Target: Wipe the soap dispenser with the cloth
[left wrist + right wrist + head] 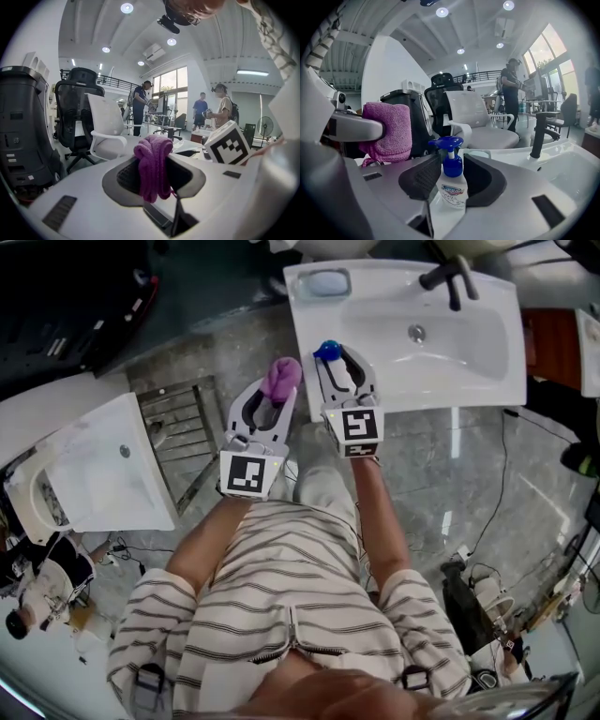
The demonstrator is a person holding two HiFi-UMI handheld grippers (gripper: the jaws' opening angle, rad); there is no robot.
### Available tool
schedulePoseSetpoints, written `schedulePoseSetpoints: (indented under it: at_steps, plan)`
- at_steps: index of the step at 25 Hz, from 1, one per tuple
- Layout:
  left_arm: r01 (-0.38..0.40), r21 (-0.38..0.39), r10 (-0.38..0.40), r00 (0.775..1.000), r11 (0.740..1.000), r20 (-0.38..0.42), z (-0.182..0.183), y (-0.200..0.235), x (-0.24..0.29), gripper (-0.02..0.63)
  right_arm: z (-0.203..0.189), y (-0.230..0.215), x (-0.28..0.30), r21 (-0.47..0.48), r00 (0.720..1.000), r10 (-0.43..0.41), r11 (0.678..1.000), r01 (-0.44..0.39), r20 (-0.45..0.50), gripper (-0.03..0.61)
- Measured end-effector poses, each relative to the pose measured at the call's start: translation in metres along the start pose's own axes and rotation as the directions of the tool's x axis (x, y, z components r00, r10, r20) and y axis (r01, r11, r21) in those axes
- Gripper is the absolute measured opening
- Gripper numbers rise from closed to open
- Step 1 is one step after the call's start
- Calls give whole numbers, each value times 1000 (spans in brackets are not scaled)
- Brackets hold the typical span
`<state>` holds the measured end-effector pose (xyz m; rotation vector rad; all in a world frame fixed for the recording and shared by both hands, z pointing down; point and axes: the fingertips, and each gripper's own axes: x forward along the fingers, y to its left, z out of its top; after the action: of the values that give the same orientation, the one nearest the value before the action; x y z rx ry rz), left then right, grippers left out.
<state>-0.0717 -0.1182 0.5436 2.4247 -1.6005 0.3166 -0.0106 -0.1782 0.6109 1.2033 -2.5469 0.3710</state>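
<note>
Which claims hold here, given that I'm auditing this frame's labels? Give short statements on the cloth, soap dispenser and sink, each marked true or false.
1. The left gripper is clamped on a purple cloth. True.
2. The soap dispenser stands between the jaws of the right gripper. True.
3. The soap dispenser has a red pump top. False: the pump top is blue.
4. The soap dispenser sits in the basin beside the drain. False: it is at the left front part of the sink.
5. The faucet is black. True.
</note>
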Motion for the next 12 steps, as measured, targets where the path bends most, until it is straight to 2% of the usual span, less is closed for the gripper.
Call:
schedulePoseSetpoints:
  at_steps: [5, 12]
  plan:
    - [-3, 1, 3, 1000, 1000, -10, -4, 2, 1, 130, -4, -1, 4, -32, 1000, -7, 999, 7, -15, 120]
    - [1, 7, -1, 1000, 1000, -9, -6, 1, 0, 130, -5, -2, 2, -38, 1000, -21, 999, 20, -20, 130]
